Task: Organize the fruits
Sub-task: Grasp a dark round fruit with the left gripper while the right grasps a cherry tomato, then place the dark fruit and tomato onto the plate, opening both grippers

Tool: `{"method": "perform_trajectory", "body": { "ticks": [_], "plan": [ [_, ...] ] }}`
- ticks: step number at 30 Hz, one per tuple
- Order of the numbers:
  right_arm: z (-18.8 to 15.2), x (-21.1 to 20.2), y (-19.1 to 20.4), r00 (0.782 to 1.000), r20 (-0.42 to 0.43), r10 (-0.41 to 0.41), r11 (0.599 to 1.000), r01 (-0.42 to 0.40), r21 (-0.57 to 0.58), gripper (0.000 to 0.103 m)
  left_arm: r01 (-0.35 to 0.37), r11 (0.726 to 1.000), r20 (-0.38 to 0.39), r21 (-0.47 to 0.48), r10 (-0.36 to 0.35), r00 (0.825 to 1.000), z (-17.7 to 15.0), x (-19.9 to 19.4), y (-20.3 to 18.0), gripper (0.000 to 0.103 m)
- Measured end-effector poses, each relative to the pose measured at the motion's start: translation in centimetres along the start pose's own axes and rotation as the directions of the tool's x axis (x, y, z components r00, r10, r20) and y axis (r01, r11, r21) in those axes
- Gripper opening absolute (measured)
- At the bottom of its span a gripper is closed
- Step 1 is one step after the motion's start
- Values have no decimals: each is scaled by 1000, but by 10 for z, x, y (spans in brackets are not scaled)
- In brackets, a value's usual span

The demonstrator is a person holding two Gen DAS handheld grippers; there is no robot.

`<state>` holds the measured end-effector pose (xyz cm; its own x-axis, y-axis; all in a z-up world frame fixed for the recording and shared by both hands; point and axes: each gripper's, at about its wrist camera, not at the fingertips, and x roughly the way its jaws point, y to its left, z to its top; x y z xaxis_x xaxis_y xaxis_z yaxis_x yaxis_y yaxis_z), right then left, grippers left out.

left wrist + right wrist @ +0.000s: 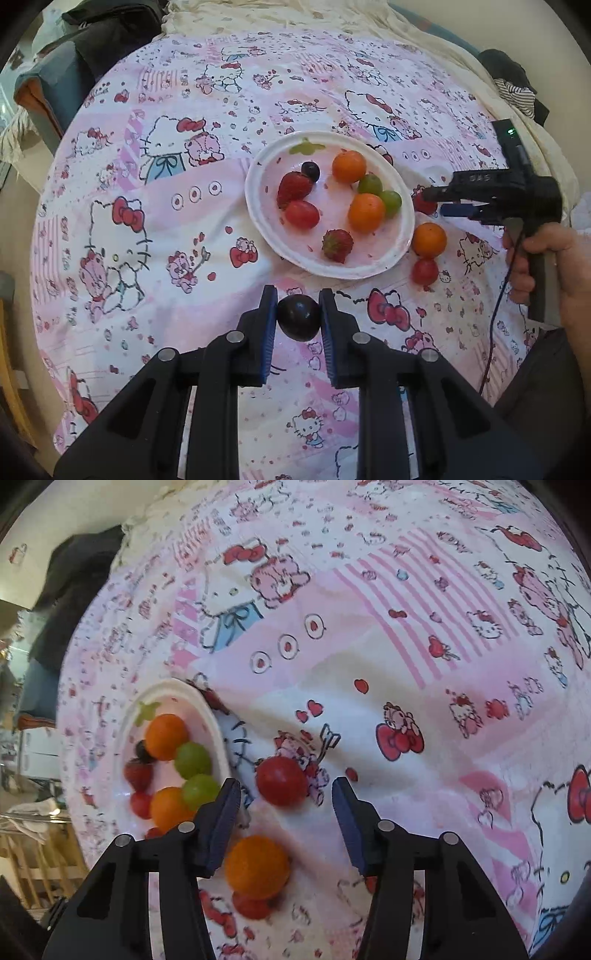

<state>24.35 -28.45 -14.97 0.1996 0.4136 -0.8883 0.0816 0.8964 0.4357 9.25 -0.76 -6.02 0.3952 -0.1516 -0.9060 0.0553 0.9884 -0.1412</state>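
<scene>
My left gripper is shut on a dark purple grape, held just in front of the white plate. The plate holds two oranges, two green grapes, two strawberries, a red tomato and a dark grape. My right gripper is open over the cloth, with a red tomato lying between its fingertips. An orange and another red tomato lie under it, right of the plate. The right gripper shows in the left wrist view.
A pink and white cartoon-print cloth covers the round table. Dark clothing and a cream blanket lie at the far edge. A striped garment sits far right. A hand holds the right gripper, and a cable hangs from it.
</scene>
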Motion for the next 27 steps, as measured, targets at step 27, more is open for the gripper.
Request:
{"method": "perform_trajectory", "body": {
  "ticks": [27],
  "plan": [
    [1, -65, 1, 973, 179, 148, 989, -150, 3, 32, -105, 991, 97, -78, 113, 989, 27, 1, 37, 19]
  ]
}}
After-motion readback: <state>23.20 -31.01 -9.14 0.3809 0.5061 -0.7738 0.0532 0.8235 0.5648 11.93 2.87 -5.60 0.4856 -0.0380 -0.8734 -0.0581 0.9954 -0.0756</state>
